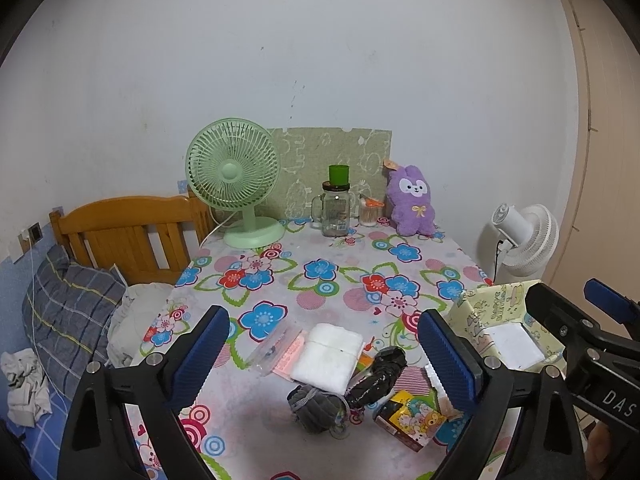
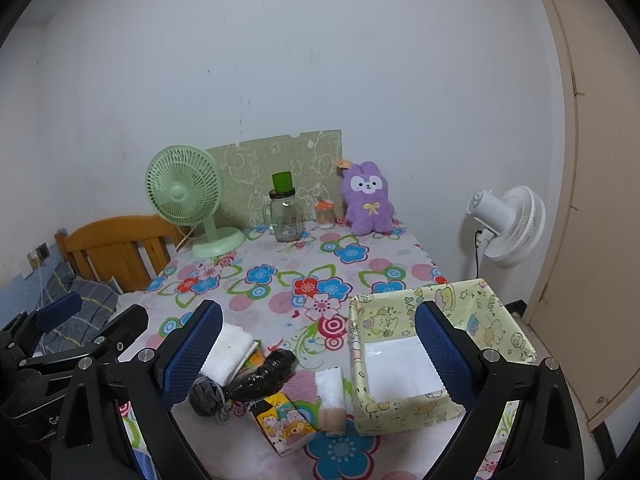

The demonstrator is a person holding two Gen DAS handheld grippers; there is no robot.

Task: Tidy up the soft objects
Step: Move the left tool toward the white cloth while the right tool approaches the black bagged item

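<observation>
On the flowered tablecloth [image 1: 320,276] near the front edge lies a heap: a folded white cloth [image 1: 326,354] [image 2: 230,350], a grey rolled sock ball [image 1: 316,402] [image 2: 206,394], a black rolled bundle [image 1: 378,376] [image 2: 262,376], a cartoon tissue packet [image 1: 412,420] [image 2: 286,424] and a roll of white bags [image 2: 332,394]. A yellow-green fabric box [image 1: 472,308] [image 2: 356,340] stands to the right, only a white liner inside. A purple plush [image 1: 412,202] [image 2: 366,204] sits at the back. My left gripper [image 1: 322,316] hangs open above the heap. My right gripper [image 2: 318,308] is open between heap and box.
At the back stand a green desk fan [image 1: 236,180], a glass mug jar [image 1: 336,212] topped by a green cup, and a small jar [image 1: 369,212]. A white floor fan [image 1: 524,240] is off the table's right edge. A bed with wooden headboard [image 1: 128,236] lies left.
</observation>
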